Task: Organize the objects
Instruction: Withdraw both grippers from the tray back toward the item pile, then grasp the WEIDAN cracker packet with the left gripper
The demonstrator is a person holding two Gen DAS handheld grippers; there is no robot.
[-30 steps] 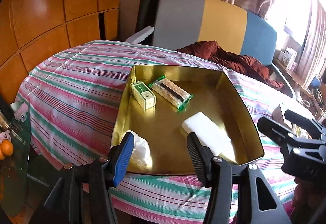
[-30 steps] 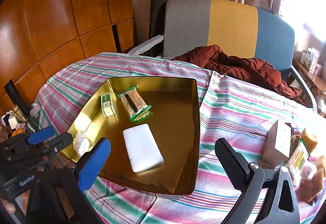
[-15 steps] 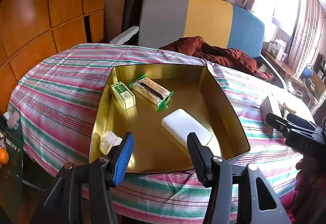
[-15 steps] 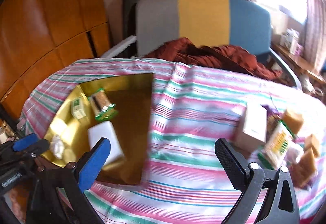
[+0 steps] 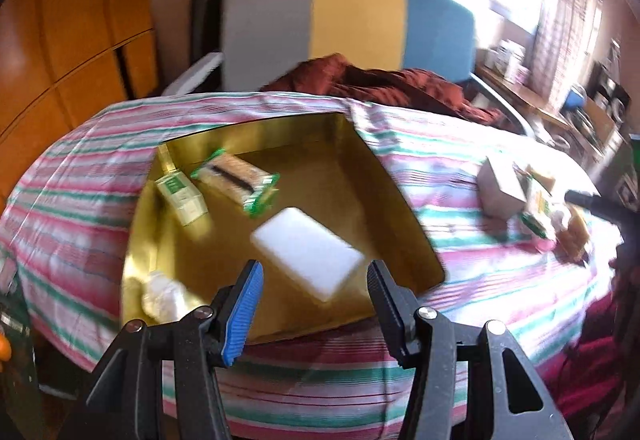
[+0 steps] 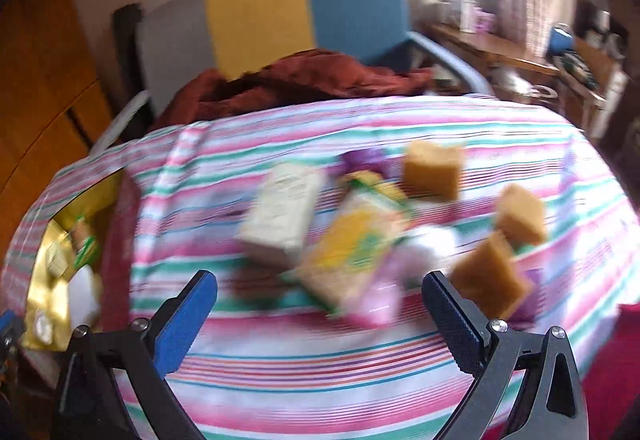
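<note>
A gold tray (image 5: 400, 196) sits on the striped tablecloth and holds a white block (image 5: 308, 252), a green-edged snack pack (image 5: 236, 180), a small green box (image 5: 180, 196) and a white wad (image 5: 160, 296). My left gripper (image 5: 312, 296) is open and empty, just short of the tray's near edge. My right gripper (image 6: 320, 312) is open and empty, facing a blurred pile: a pale box (image 6: 284, 212), a yellow-green packet (image 6: 352, 252) and three tan sponge blocks (image 6: 432, 168). The tray shows at the right wrist view's left edge (image 6: 44, 280).
A grey, yellow and blue chair back (image 5: 348, 24) with a dark red cloth (image 5: 380, 84) stands behind the table. Wooden panels (image 5: 72, 24) are at the left. A cluttered side shelf (image 6: 520, 52) runs along the right.
Both cameras swung right. My right gripper turned from the tray to the pile of loose items. My left gripper drew back a little; the tray sits further left in view.
</note>
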